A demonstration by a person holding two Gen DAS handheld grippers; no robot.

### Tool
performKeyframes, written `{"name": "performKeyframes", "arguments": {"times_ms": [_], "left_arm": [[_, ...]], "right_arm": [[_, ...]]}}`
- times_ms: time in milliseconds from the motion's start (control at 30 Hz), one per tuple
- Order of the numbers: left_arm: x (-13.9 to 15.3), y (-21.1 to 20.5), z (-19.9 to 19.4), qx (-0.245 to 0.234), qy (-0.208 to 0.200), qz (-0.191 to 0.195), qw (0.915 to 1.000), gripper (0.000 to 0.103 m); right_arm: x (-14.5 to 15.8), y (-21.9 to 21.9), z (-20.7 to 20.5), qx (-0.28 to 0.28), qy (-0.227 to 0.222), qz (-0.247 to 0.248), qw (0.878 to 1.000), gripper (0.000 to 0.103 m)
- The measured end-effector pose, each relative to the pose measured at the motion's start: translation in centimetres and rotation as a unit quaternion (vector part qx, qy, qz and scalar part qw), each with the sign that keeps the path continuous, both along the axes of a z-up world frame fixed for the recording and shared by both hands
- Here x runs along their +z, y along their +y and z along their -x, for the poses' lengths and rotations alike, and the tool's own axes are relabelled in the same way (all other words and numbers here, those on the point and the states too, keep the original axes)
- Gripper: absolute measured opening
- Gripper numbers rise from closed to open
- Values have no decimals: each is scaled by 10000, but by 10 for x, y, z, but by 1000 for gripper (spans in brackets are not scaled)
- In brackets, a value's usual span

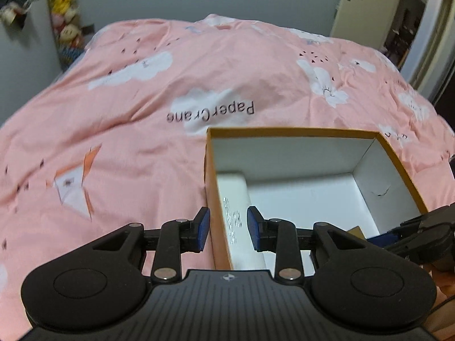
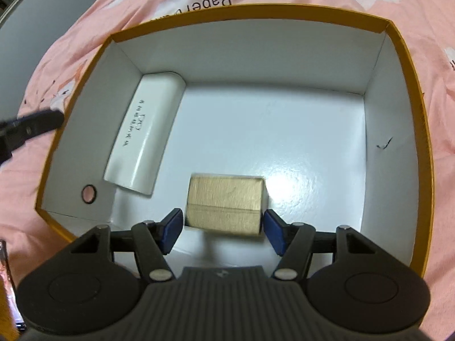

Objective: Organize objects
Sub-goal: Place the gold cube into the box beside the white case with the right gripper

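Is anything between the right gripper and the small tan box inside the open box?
Nothing visible. The right gripper has its jaws open on either side of the tan box, which lies on the floor of the open box. The white pack lies apart, by the left wall.

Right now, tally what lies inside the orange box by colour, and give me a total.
White: 1, the white oblong case against the left wall of the orange box.
Tan: 1, the small tan carton between the right gripper's fingers.
Total: 2.
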State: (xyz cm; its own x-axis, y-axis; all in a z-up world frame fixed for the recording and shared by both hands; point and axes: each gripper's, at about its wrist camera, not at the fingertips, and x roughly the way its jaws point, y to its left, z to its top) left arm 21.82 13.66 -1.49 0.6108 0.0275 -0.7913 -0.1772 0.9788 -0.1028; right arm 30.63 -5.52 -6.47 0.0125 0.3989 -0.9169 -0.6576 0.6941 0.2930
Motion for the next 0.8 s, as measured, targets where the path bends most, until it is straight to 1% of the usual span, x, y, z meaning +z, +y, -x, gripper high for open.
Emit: {"name": "performKeyframes", "arguments": {"times_ms": [33, 67, 167, 200, 267, 300, 400, 433, 467, 533, 700, 800], "left_arm": [[-2, 2, 4, 36, 2, 74, 10000, 36], [-4, 4, 7, 91, 5, 161, 9998, 36], [-9, 10, 14, 244, 5, 435, 9988, 36], [-11, 11, 17, 279, 3, 503, 9983, 36], [-13, 12, 20, 291, -10, 600, 9978, 36], [-14, 12, 21, 275, -8, 640, 9976, 35], [-15, 11, 26, 199, -36, 759, 9969, 28], [-16, 11, 27, 183, -37, 807, 9966, 26], [-16, 12, 28, 173, -41, 859, 9961, 26], [-17, 12, 30, 195, -57, 890, 9958, 25], [-17, 15, 31, 264, -63, 1010, 9945, 24], [-17, 17, 32, 300, -77, 1071, 9938, 24]], "right_arm": [[2, -1, 0, -30, -25, -24, 10000, 70], [4, 0, -1, -62, -63, -54, 9999, 72], [7, 3, -6, -148, -101, -75, 9998, 71], [7, 5, -7, -173, -116, -68, 9998, 70], [3, 10, -10, -186, -81, -4, 9998, 61], [2, 11, -11, -197, -21, 4, 9998, 61], [1, 12, -12, -197, 119, -45, 9997, 60], [0, 13, -12, -175, 170, -69, 9997, 55], [0, 13, -12, -140, 262, -116, 9995, 51], [-3, 16, -11, -48, 551, -197, 9983, 47], [-6, 36, -1, 413, 717, -214, 9963, 47], [-9, 45, -1, 473, 916, -161, 9945, 47]]}}
